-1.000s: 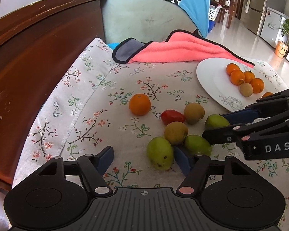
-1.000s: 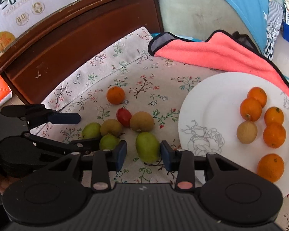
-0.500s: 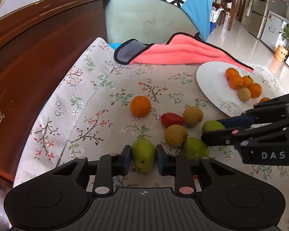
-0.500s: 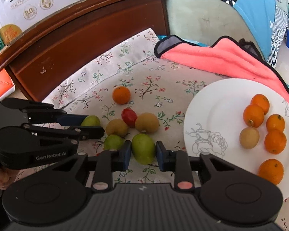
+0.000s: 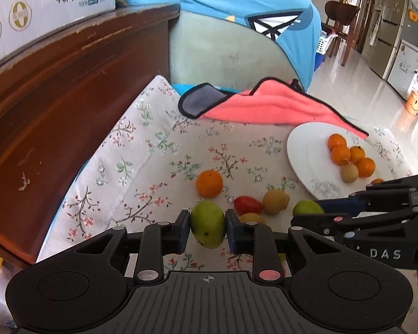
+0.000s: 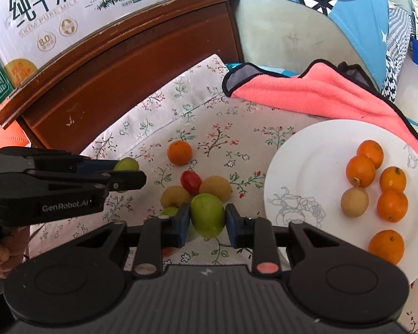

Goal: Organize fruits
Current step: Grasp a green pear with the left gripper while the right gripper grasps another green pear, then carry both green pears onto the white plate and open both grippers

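The left gripper (image 5: 208, 226) pinches a green mango (image 5: 208, 223) between its blue pads, holding it just above the floral tablecloth (image 5: 142, 167). The right gripper (image 6: 204, 220) clamps a second green mango (image 6: 207, 215) the same way, just in front of two brownish-yellow fruits (image 6: 215, 188) and a red tomato (image 6: 191, 182). A loose orange (image 6: 179, 152) lies farther back on the cloth. To the right, the white plate (image 6: 298, 172) carries five oranges (image 6: 360, 171) and one tan round fruit (image 6: 354, 202). A pink towel (image 6: 315, 94) lies behind the plate, its edge touching the rim. Another green fruit (image 6: 168, 211) peeks out beside the right gripper's left pad
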The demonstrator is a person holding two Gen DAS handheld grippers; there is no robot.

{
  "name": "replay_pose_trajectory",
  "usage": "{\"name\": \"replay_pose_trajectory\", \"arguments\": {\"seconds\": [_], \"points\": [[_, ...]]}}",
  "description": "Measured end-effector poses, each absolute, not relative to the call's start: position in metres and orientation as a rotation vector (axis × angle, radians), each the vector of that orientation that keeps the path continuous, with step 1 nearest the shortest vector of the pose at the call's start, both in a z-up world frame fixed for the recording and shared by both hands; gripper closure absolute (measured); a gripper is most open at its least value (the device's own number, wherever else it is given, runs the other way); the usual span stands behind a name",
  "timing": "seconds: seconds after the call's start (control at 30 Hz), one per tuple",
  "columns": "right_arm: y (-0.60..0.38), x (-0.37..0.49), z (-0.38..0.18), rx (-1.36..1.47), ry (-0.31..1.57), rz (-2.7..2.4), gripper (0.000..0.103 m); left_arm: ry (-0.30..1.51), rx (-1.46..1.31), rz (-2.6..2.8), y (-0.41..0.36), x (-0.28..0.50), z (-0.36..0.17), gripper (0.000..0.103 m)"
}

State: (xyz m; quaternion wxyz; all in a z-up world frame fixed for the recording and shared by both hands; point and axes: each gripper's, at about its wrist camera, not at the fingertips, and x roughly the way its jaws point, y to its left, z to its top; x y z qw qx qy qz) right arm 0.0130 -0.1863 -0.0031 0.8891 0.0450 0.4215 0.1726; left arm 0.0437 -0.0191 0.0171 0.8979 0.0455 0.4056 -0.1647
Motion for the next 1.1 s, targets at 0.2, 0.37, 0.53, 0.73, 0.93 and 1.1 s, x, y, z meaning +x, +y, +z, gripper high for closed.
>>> {"name": "replay_pose_trajectory", "arguments": {"seconds": [0.2, 0.37, 0.53, 0.73, 0.93, 1.1], "points": [[-0.191, 0.012, 0.005, 0.104, 0.854, 0.357, 0.075, 0.825, 0.096, -0.369, -0.033, 0.041, 0.025, 0.078], [-0.201, 0.012, 0.014, 0.122, 0.829, 0.341, 0.075, 0.813, 0.091, -0.38, -0.044, 0.041, 0.03, 0.078], [-0.216, 0.013, 0.024, 0.153, 0.799, 0.31, 0.075, 0.799, 0.087, -0.398, -0.058, 0.04, 0.036, 0.078], [-0.233, 0.013, 0.033, 0.178, 0.773, 0.275, 0.075, 0.787, 0.085, -0.429, -0.077, 0.04, 0.04, 0.078], [-0.25, 0.01, 0.041, 0.196, 0.749, 0.243, 0.075, 0.778, 0.076, -0.451, -0.096, 0.041, 0.043, 0.078], [-0.268, 0.007, 0.047, 0.214, 0.731, 0.21, 0.075, 0.775, 0.078, -0.472, -0.113, 0.042, 0.044, 0.078]]}}
